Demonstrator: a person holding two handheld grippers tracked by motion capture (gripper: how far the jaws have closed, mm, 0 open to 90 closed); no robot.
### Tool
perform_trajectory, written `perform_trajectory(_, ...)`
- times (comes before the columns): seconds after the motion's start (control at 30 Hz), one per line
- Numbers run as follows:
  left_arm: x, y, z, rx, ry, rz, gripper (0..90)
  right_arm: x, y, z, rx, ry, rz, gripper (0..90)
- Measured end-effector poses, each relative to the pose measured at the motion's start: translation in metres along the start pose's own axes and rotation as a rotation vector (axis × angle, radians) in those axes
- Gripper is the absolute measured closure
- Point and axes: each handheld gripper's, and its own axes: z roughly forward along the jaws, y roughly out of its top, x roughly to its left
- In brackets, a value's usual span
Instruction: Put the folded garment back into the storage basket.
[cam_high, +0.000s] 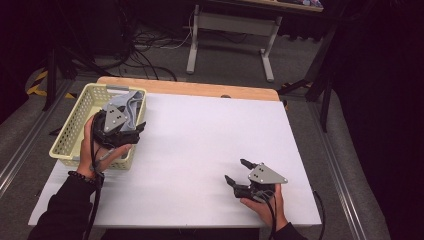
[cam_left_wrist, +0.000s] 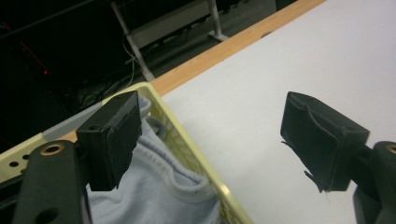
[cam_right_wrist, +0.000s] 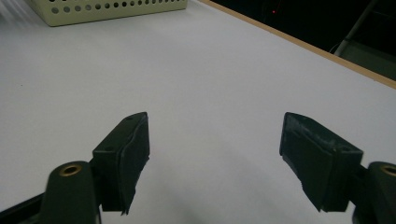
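A pale yellow perforated basket (cam_high: 75, 120) stands at the table's left edge with a light blue-grey cloth (cam_high: 131, 107) lying in it. My left gripper (cam_high: 137, 127) hovers over the basket's right rim and is open, nothing between its pads. In the left gripper view the cloth (cam_left_wrist: 159, 186) lies below the left jaw, inside the basket wall (cam_left_wrist: 196, 158), and the gripper (cam_left_wrist: 210, 140) straddles that wall. My right gripper (cam_high: 238, 171) rests low over the white tabletop at the front right, open and empty. In the right gripper view the gripper (cam_right_wrist: 215, 154) faces bare white surface.
The white tabletop (cam_high: 200, 145) has a wooden strip (cam_high: 200, 89) along its far edge. A desk frame (cam_high: 230, 35) and loose cables (cam_high: 145, 55) stand on the floor beyond the table. The basket (cam_right_wrist: 107, 9) shows far off in the right gripper view.
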Motion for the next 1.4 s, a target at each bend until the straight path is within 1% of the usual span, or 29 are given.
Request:
perform_trajectory(0.03,-0.003,0.001,-0.001,-0.002,-0.002,0.011,20.6,0.0,0.0,0.0,-0.004,0.0,0.001,24.3)
perform_trajectory(0.2,-0.014,0.004,-0.007,-0.029,-0.027,0.024,18.1,0.0,0.0,-0.001,-0.017,-0.021,0.012,19.1)
perform_trajectory(0.37,-0.024,0.005,-0.009,-0.051,-0.052,0.03,16.4,-0.002,0.0,-0.002,-0.027,-0.011,0.034,15.8)
perform_trajectory(0.47,-0.03,0.006,-0.011,-0.077,-0.054,0.034,15.1,-0.002,0.0,-0.003,-0.028,-0.012,0.035,13.5)
perform_trajectory(0.5,-0.032,0.006,-0.011,-0.083,-0.059,0.029,14.6,-0.002,0.0,-0.003,-0.035,-0.002,0.041,12.9)
perform_trajectory(0.67,-0.042,0.006,-0.014,-0.096,-0.08,0.046,13.1,-0.001,0.002,-0.004,-0.054,0.012,0.043,9.6)
perform_trajectory(0.77,-0.048,0.007,-0.014,-0.107,-0.104,0.045,12.4,0.0,0.002,-0.005,-0.067,0.022,0.048,8.4)
perform_trajectory(0.83,-0.051,0.006,-0.015,-0.119,-0.125,0.043,11.6,0.001,0.003,-0.006,-0.07,0.022,0.042,7.4)
perform_trajectory(0.9,-0.055,0.005,-0.015,-0.134,-0.135,0.066,10.7,0.002,0.003,-0.006,-0.063,0.026,0.033,7.7)
perform_trajectory(0.97,-0.058,0.002,-0.014,-0.136,-0.143,0.072,9.9,0.003,0.004,-0.006,-0.068,0.039,0.041,7.7)
perform_trajectory(1.0,-0.058,0.001,-0.013,-0.131,-0.154,0.072,9.6,0.003,0.004,-0.007,-0.068,0.033,0.038,7.7)
perform_trajectory(1.03,-0.059,0.001,-0.013,-0.131,-0.156,0.074,9.1,0.004,0.005,-0.007,-0.07,0.028,0.034,7.7)
perform_trajectory(1.1,-0.06,0.0,-0.013,-0.137,-0.171,0.073,9.0,0.004,0.005,-0.008,-0.073,0.027,0.033,7.7)
perform_trajectory(1.17,-0.061,0.0,-0.013,-0.141,-0.171,0.074,9.0,0.004,0.005,-0.008,-0.075,0.02,0.029,7.7)
perform_trajectory(1.2,-0.062,-0.001,-0.013,-0.144,-0.181,0.075,8.9,0.004,0.005,-0.009,-0.074,0.016,0.025,7.9)
perform_trajectory(1.23,-0.062,-0.001,-0.014,-0.145,-0.181,0.08,9.0,0.004,0.006,-0.009,-0.071,0.007,0.017,8.0)
perform_trajectory(1.27,-0.064,-0.001,-0.014,-0.146,-0.181,0.076,9.0,0.005,0.006,-0.008,-0.069,0.002,0.012,8.0)
perform_trajectory(1.33,-0.065,-0.001,-0.014,-0.153,-0.197,0.08,9.0,0.005,0.006,-0.008,-0.069,0.003,0.01,8.4)
perform_trajectory(1.37,-0.067,-0.001,-0.014,-0.15,-0.194,0.085,9.0,0.005,0.006,-0.008,-0.069,0.002,0.009,8.4)
perform_trajectory(1.4,-0.068,-0.002,-0.013,-0.152,-0.2,0.087,8.9,0.006,0.006,-0.008,-0.068,0.0,0.007,8.4)
